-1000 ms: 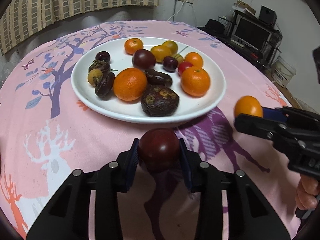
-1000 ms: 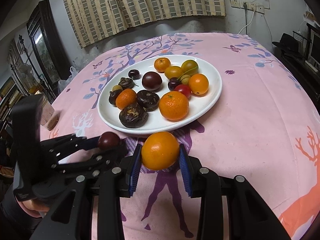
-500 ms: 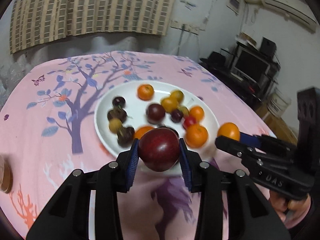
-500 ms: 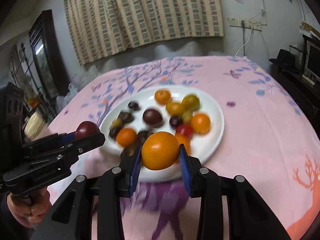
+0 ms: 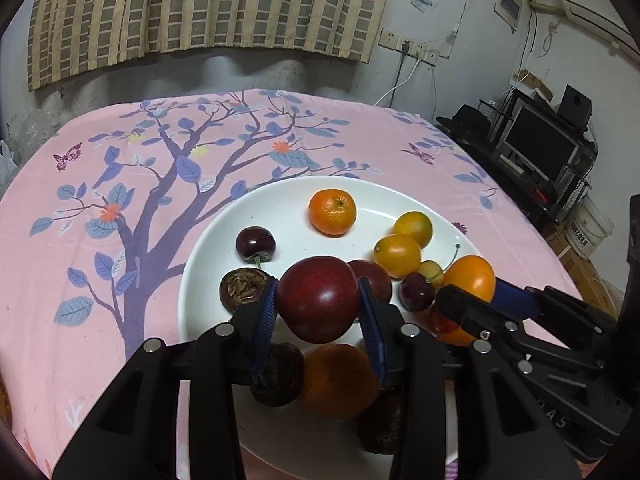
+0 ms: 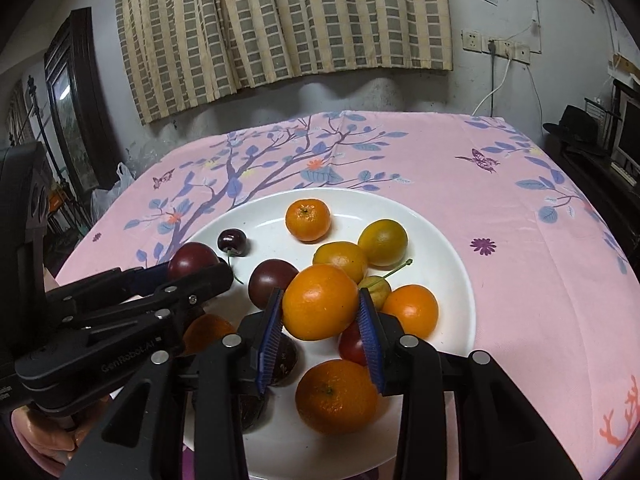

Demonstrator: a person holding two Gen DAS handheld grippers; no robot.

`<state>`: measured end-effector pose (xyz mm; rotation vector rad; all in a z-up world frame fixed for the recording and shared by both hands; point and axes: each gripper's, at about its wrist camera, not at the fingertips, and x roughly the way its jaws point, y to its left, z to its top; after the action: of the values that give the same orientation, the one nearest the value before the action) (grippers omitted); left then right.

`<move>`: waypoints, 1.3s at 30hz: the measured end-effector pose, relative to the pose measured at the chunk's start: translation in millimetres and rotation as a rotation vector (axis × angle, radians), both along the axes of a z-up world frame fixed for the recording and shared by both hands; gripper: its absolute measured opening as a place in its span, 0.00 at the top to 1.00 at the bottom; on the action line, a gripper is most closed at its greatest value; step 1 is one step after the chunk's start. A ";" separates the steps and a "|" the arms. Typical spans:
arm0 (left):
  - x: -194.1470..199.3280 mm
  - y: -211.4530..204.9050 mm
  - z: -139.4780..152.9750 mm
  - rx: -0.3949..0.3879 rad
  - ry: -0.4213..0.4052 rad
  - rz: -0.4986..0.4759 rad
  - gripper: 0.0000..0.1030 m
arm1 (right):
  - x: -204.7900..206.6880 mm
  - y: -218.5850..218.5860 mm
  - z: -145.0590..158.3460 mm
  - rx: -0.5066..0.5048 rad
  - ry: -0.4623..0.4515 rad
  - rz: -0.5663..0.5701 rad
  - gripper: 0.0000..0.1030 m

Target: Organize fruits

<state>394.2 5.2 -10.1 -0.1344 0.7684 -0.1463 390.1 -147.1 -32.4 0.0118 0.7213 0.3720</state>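
While jaws widen, each hand-held gripper point(image 5: 319, 312) point(image 6: 320, 312) around fruit: left plum point(image 5: 318, 304), right orange point(image 6: 320, 306).

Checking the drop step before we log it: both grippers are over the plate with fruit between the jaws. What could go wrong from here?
1. The left gripper jaws are opening around the dark red plum; it may fall onto crowded fruit and roll.
2. The right gripper jaws are opening around the orange fruit, above a mandarin; it could bounce towards the white plate rim.
3. The grippers sit close together and might collide.
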 end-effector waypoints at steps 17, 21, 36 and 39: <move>-110.9 39.2 26.9 0.068 -0.071 0.136 0.05 | -103.1 -7.9 7.9 -0.124 -0.102 0.052 0.14; -138.9 48.2 9.8 0.090 -0.025 0.157 0.05 | -129.9 -16.1 4.9 -0.124 -0.097 0.044 0.12; -183.0 41.6 9.3 0.155 -0.051 0.132 0.05 | -155.5 -50.5 3.1 -0.097 -0.101 -0.036 0.11; -184.0 37.2 10.3 0.167 -0.056 0.120 0.05 | -153.0 -49.3 1.4 -0.093 -0.081 -0.022 0.11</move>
<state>210.2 42.5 0.2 -0.0176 0.7114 0.0279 237.1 -196.4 -31.0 -0.0826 0.6567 0.3156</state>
